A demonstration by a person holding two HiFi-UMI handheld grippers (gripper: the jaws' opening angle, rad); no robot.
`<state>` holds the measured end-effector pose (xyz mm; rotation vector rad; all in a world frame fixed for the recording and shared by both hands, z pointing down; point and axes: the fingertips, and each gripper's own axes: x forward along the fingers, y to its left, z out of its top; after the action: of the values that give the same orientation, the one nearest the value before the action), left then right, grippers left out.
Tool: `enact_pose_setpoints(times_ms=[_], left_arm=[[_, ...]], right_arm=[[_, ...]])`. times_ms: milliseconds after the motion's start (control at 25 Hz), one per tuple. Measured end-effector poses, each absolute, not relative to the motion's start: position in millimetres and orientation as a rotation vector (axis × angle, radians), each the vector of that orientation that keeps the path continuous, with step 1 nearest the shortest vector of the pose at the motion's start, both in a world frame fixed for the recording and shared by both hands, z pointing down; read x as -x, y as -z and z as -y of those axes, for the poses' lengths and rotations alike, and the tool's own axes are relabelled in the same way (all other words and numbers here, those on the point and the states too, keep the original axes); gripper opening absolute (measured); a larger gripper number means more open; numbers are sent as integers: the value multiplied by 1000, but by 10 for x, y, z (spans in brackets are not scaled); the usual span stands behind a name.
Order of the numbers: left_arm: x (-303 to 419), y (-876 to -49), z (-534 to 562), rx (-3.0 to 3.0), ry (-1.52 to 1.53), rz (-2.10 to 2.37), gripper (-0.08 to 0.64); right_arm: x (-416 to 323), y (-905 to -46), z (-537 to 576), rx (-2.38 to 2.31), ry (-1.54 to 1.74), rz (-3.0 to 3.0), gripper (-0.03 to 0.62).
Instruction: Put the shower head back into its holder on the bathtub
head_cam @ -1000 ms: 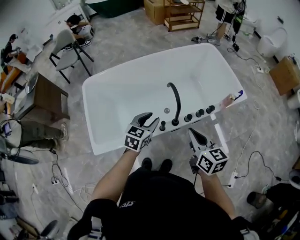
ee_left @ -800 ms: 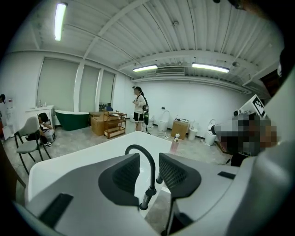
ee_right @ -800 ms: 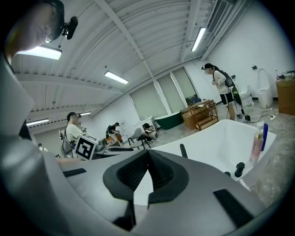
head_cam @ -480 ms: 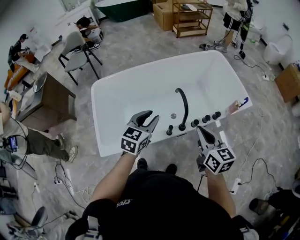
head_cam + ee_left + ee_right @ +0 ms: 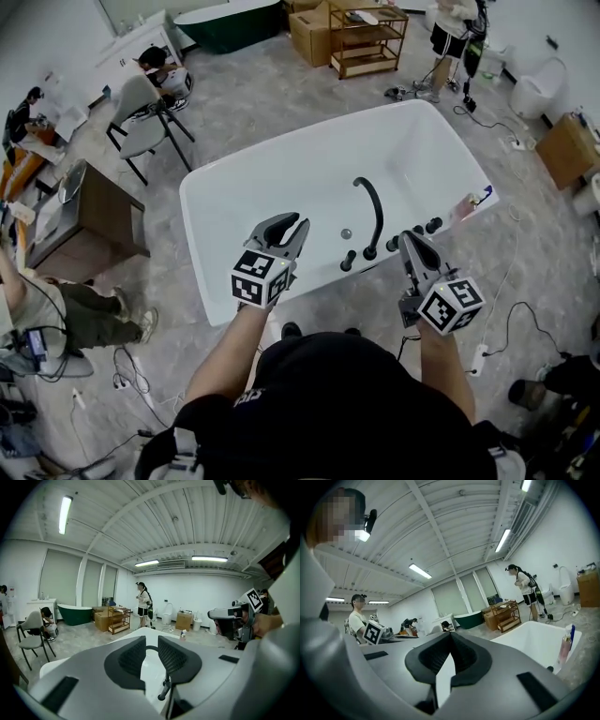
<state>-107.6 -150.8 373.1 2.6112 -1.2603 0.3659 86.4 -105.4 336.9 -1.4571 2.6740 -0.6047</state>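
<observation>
A white bathtub (image 5: 192, 225) lies ahead of me, with a black curved spout (image 5: 377, 211) and a row of black knobs (image 5: 433, 225) on its near rim. A short black upright fitting (image 5: 347, 262) stands left of the spout; I cannot tell whether it is the shower head or its holder. My left gripper (image 5: 291, 223) hovers over the near rim left of that fitting. Its jaws are closing to a narrow gap with nothing between them (image 5: 151, 641). Held above the rim by the knobs, my right gripper (image 5: 411, 237) is shut and empty (image 5: 451, 633).
A small bottle (image 5: 476, 199) stands on the tub's right corner. Left of the tub are a folding chair (image 5: 141, 122) and a wooden table (image 5: 94, 202). Behind it stand a wooden shelf (image 5: 366, 33) and a dark green tub (image 5: 230, 19). Cables and a power strip (image 5: 483, 356) lie at the right.
Both grippers have risen and come closer over the tub's near rim. The left jaws have narrowed from wide apart to a slim gap. The right jaws stayed shut.
</observation>
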Motion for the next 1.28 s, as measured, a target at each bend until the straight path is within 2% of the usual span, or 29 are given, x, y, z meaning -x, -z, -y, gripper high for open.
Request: enact_pose_setpoints(times_ms=[560,1280], left_arm=[[1486,-3442,1584,-2618,-277,1330,67],[1483,-3404,1567,-2634,-281,1322,51]], right_arm=[[-684,-2855,984,1503,359,-2695,12],[-614,-2954,970,1510,356,-2713,11]])
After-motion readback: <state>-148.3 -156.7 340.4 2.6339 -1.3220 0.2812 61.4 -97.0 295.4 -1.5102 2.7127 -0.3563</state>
